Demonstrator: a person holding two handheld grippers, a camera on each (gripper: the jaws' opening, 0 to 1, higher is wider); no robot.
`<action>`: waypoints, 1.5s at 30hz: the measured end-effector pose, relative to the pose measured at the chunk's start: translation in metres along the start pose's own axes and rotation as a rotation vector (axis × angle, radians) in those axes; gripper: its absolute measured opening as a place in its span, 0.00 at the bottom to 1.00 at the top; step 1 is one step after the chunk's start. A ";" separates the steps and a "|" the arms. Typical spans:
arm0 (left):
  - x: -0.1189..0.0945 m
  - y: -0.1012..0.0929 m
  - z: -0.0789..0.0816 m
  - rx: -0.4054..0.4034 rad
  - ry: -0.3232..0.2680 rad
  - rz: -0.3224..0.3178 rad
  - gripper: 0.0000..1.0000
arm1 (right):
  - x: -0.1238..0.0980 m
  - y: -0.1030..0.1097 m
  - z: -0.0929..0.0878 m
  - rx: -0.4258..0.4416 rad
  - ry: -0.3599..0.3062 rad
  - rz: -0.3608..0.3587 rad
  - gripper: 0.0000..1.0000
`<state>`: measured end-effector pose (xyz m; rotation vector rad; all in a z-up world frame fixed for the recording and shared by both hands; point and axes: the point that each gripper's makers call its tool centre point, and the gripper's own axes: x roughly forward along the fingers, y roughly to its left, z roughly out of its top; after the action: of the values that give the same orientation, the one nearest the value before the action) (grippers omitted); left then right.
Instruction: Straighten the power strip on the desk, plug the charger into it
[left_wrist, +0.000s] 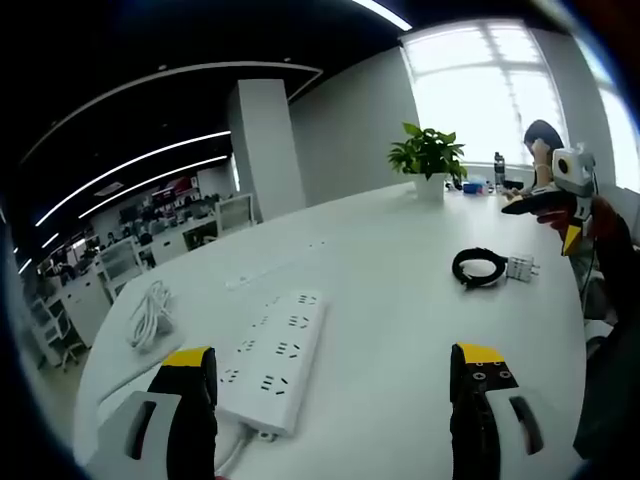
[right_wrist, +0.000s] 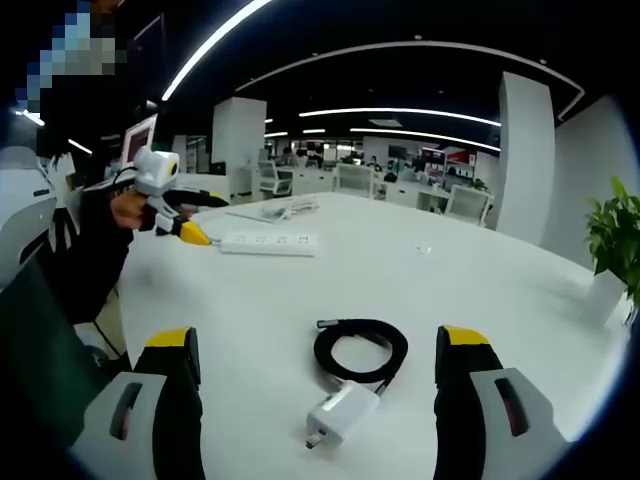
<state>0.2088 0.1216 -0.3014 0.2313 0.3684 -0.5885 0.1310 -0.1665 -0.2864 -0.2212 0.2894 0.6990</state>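
1. White and glossy, the large rounded worktop (left_wrist: 400, 300) carries everything; ceiling lights reflect faintly on its surface, and in the right gripper view it (right_wrist: 480, 290) runs back toward a row of office chairs.
2. The long white plastic power strip (left_wrist: 275, 360) lies at about 7 o'clock in the left gripper view, just ahead of the left tongs (left_wrist: 335, 385) and nearer their left jaw, set at a slant, with its white cord leaving at the near end. In the right gripper view the same strip (right_wrist: 268, 243) lies far off at 11 o'clock.
3. The small white cube charger (right_wrist: 340, 413) rests between the jaws of the right tongs (right_wrist: 320, 365) at 6 o'clock, touching neither, prongs toward the camera. Its coiled black cable (right_wrist: 360, 348) lies just beyond it. In the left gripper view the charger (left_wrist: 520, 267) and coil (left_wrist: 480, 268) sit at 3 o'clock, well apart from the strip.
4. Both pairs of tongs are spread wide with nothing held; their tips are yellow.
5. A loose bundle of white cable (left_wrist: 150, 318) lies at 9 o'clock, near the worktop's edge.
6. A green leafy plant in a white pot (left_wrist: 430, 160) stands at the far side, at 1 o'clock, before a bright window (left_wrist: 490, 90).
7. The room is an open office: a white square column (left_wrist: 265, 150), dark ceiling with long light strips (left_wrist: 140, 165), desks and chairs behind.
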 end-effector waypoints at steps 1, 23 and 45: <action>0.001 0.000 0.000 0.003 0.002 -0.003 0.99 | 0.000 0.000 0.000 0.001 0.000 -0.001 0.99; 0.014 0.008 -0.011 0.000 0.044 0.000 0.99 | 0.003 -0.003 -0.007 0.015 0.005 -0.003 0.99; 0.026 0.019 -0.014 0.012 0.076 -0.002 0.99 | 0.004 -0.005 -0.010 0.025 0.010 -0.009 0.98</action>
<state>0.2359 0.1282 -0.3222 0.2656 0.4390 -0.5852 0.1352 -0.1709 -0.2969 -0.2022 0.3066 0.6854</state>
